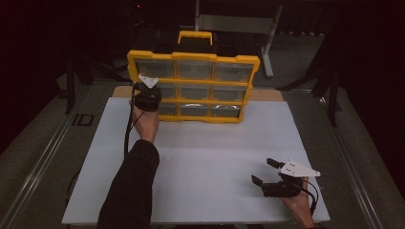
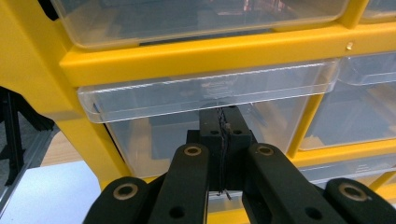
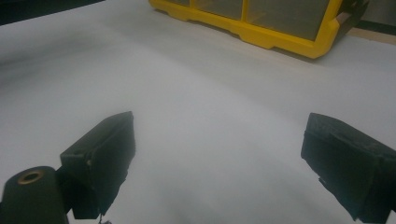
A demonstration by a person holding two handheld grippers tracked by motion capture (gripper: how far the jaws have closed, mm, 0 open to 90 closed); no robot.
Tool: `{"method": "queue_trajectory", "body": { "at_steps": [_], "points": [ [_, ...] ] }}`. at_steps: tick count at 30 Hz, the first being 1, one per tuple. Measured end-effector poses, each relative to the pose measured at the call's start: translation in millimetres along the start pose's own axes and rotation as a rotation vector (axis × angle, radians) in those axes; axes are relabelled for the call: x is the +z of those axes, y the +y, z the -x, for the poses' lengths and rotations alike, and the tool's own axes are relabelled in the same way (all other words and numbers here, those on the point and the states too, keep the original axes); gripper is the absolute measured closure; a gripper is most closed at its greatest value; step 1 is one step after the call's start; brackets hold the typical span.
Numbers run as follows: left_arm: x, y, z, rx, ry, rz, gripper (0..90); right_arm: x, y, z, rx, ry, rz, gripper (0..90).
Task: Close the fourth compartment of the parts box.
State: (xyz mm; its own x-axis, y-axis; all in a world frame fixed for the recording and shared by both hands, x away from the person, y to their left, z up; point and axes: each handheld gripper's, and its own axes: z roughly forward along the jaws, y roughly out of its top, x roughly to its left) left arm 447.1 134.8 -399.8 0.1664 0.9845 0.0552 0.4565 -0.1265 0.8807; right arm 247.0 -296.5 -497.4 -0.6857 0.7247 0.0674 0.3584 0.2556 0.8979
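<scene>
Here, yellow organizer (image 1: 193,57) stands upright at far edge of white table (image 1: 200,162), black handle case behind it. Left gripper (image 1: 145,95) at organizer's left column, middle row. Left gripper view: jaws pressed together, tips right at front of clear drawer (image 2: 154,100), just under its lip (whether they pinch lip, cannot tell). Right gripper (image 1: 266,172) near right corner of table, well apart from organizer, jaws spread wide over bare table, nothing between them.
</scene>
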Motion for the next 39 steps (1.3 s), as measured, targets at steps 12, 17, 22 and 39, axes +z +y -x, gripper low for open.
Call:
{"method": "queue_trajectory", "body": {
  "at_steps": [12,17,22,39],
  "points": [
    [-3.3,-2.2,1.6,0.000,-0.026,0.014,85.3,-0.1,-0.3,-0.1,0.000,0.001,-0.003,9.8],
    [-14.6,-4.5,3.7,0.019,-0.058,0.038,83.2,-0.6,-0.6,0.3,0.000,0.000,-0.002,9.8],
    [-29.8,-8.6,3.1,0.056,-0.104,0.070,79.3,-0.3,-0.4,-0.6,-0.001,0.001,-0.004,9.8],
    [-88.6,-32.2,-3.1,0.198,-0.288,0.104,57.9,1.1,-0.3,-2.2,-0.006,0.002,-0.009,9.8]
  ]
}}
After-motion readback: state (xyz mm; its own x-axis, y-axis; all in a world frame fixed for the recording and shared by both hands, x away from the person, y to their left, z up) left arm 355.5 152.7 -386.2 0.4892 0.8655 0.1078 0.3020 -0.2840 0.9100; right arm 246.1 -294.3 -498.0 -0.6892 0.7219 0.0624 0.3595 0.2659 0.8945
